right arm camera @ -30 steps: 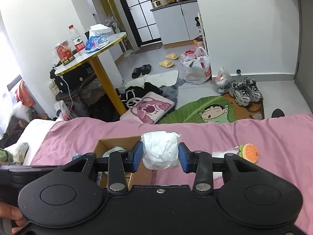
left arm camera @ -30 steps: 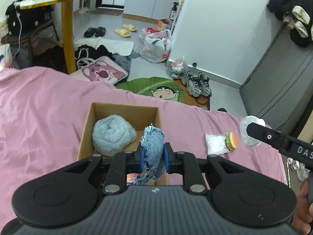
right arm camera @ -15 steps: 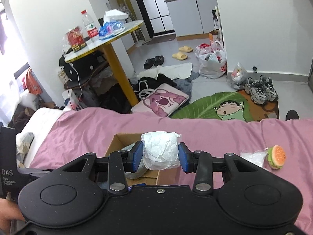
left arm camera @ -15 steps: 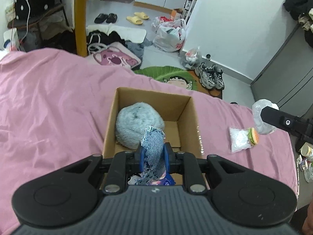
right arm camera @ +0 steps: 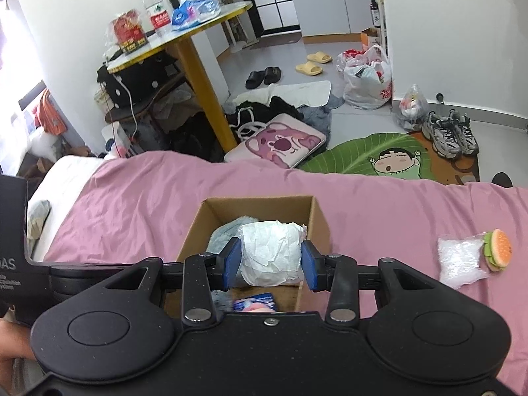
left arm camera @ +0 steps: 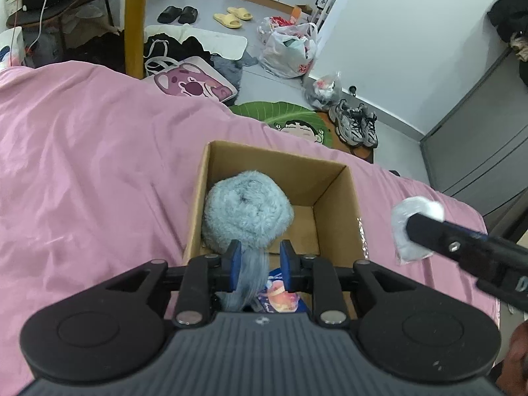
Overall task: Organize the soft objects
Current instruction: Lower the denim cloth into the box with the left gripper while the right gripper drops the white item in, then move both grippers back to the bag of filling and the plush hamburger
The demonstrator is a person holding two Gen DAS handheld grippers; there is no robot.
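Note:
An open cardboard box point(left arm camera: 336, 204) stands on the pink bedspread point(left arm camera: 92, 165). A fluffy grey-blue ball point(left arm camera: 246, 213) lies inside it. My left gripper point(left arm camera: 259, 264) is open above the box's near end, and the denim cloth point(left arm camera: 249, 280) is blurred between its fingers, dropping into the box. My right gripper point(right arm camera: 270, 260) is shut on a white crumpled wad point(right arm camera: 272, 250), held over the box point(right arm camera: 318, 221). The wad also shows in the left wrist view point(left arm camera: 412, 227). A blue-and-pink packet point(left arm camera: 280, 295) lies in the box.
A burger toy point(right arm camera: 498, 249) and a clear plastic bag point(right arm camera: 460, 262) lie on the bedspread right of the box. Beyond the bed edge are a cartoon leaf mat point(right arm camera: 373, 158), sneakers point(right arm camera: 450, 133), a pink bear cushion point(right arm camera: 279, 140) and a yellow-legged table point(right arm camera: 198, 76).
My left gripper has moved over the box and opened, and the denim cloth slips down out of it. My right gripper has carried the white wad left, over the box.

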